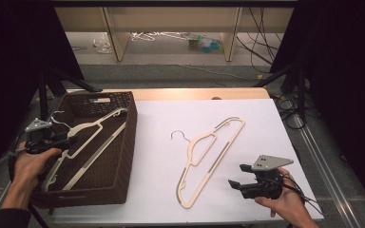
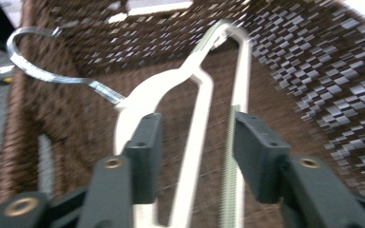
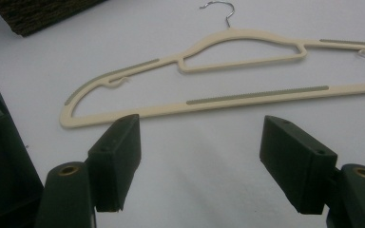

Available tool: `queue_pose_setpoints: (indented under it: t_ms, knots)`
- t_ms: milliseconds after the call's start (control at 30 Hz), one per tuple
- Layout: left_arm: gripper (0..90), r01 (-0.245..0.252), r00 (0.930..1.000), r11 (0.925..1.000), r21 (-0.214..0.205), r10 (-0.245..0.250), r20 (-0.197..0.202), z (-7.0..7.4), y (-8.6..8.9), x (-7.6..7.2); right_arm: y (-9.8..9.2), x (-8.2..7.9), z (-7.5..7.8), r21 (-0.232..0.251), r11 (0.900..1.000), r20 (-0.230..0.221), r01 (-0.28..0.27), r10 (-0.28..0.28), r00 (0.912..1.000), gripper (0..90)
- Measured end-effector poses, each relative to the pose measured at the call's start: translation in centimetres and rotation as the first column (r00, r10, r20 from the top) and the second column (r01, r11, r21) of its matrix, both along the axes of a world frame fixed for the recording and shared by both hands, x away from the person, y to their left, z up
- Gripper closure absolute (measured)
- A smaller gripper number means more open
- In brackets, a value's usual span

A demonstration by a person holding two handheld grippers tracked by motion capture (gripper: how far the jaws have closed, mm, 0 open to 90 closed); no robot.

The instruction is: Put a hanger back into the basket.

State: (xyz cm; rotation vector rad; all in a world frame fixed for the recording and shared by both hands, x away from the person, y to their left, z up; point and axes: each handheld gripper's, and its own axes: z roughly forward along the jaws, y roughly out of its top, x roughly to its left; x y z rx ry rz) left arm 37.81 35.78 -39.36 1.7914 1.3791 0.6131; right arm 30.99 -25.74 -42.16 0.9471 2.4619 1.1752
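1. Two cream hangers mark the scene: one hanger in the basket [image 1: 88, 142] lies slanted inside a brown wicker basket [image 1: 128, 142] at the left of the white tabletop [image 1: 266, 123], its metal hook [image 2: 52, 76] near the basket's left wall; a second hanger [image 1: 209, 159] lies flat on the tabletop just right of the basket

2. At the basket's left edge, the left gripper [image 1: 69, 139] reaches over the rim; seen in the left gripper view, its fingers [image 2: 145, 152] stand released, parted on either side of the hanger's two bars, pads not pressing

3. Near the tabletop's front right, the right gripper [image 1: 237, 183] sits low with fingers [image 3: 116, 159] spread wide and nothing between them, the second hanger's long lower bar just ahead

4. Judged from here, the binned hanger rests tilted against the wicker; a finger brushing it on the way out could catch a bar or the hook and drag it back up over the rim

5. The second hanger is thin and flat against the sheet; fingers closing too high would likely skate over the bar, and too steep a push could shove it toward the basket rather than lift it

6. Cables trail from both grippers, and a loop could snag the basket's corner
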Motion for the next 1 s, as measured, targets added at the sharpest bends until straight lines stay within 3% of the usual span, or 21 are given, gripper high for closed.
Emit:
queue_pose_setpoints:
  t_ms: [100,233,300,333,533,600,667,700,833,1000]
  knots:
    - [42.1,0.024,0.9992,0.9995,-0.022,-0.024,0.032,1.1,-1.5,-1.0,0.1,0.0,-0.2,-0.008,1.0000,-0.005,-0.004,0.004,1.0000,30.4]
    - [36.9,0.101,0.9926,0.9943,-0.035,-0.098,0.071,2.4,-4.2,-2.3,0.3,0.0,-0.4,-0.010,1.0000,-0.012,0.000,0.000,0.9999,29.4]
    - [35.0,0.138,0.9873,0.9897,-0.036,-0.135,0.085,2.9,-5.5,-2.9,0.3,0.0,-0.4,-0.009,0.9999,-0.019,0.014,-0.014,0.9997,28.2]
    - [34.2,0.170,0.9814,0.9846,-0.041,-0.165,0.098,3.2,-6.7,-3.4,0.3,0.0,-0.4,-0.005,0.9998,-0.024,0.019,-0.019,0.9995,27.8]
    - [27.5,0.233,0.9672,0.9691,-0.080,-0.223,0.122,3.4,-11.0,-5.1,0.1,0.2,-0.8,0.013,0.9978,-0.027,0.065,-0.065,0.9975,23.9]
    - [26.7,0.265,0.9602,0.9603,-0.087,-0.255,0.115,3.3,-12.5,-5.6,0.1,0.3,-0.9,0.016,0.9968,-0.029,0.078,-0.078,0.9966,22.9]
    - [26.6,0.308,0.9465,0.9482,-0.076,-0.298,0.124,3.1,-14.0,-6.2,0.0,0.4,-1.1,0.020,0.9952,-0.038,0.096,-0.095,0.9947,22.3]
    - [26.2,0.315,0.9450,0.9455,-0.081,-0.305,0.117,3.1,-14.8,-6.5,-0.1,0.4,-1.2,0.023,0.9940,-0.045,0.107,-0.106,0.9933,22.0]
    - [26.2,0.375,0.9225,0.9239,-0.076,-0.364,0.128,2.9,-17.4,-7.6,-0.3,0.5,-1.4,0.033,0.9896,-0.060,0.140,-0.138,0.9886,21.7]
    - [24.4,0.410,0.9069,0.9084,-0.082,-0.396,0.143,2.2,-19.7,-8.7,-0.6,0.6,-1.5,0.035,0.9883,-0.048,0.149,-0.147,0.9880,20.9]
